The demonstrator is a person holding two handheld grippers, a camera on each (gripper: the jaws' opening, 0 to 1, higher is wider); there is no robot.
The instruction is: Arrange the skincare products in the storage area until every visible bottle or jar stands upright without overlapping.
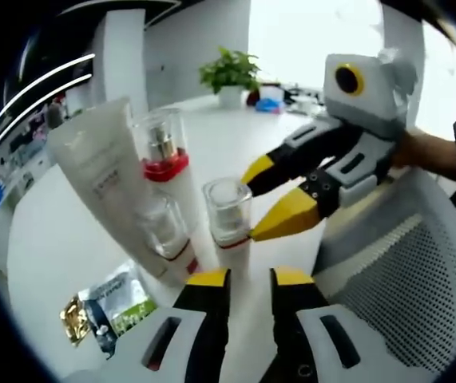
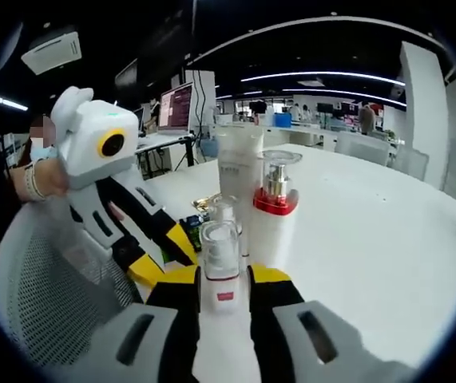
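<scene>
A small clear-capped bottle [image 2: 220, 267] with a red band stands upright on the white table [image 2: 371, 239], and my right gripper [image 2: 224, 279] is shut on it. In the left gripper view, that gripper [image 1: 261, 199] reaches in from the right and holds the same bottle [image 1: 228, 211]. My left gripper [image 1: 250, 279] is open just in front of the bottle's base with nothing between its jaws. Behind stand a white tube [image 1: 100, 171], a tall bottle [image 1: 164, 159] with a red collar and a second small clear-capped bottle [image 1: 162, 227], close together.
Several sachets [image 1: 108, 307] lie on the table near the tube's foot. A grey mesh chair [image 1: 403, 271] stands close at the table's edge. A potted plant [image 1: 229, 72] and small items sit at the far side. Desks and monitors [image 2: 176, 108] fill the room behind.
</scene>
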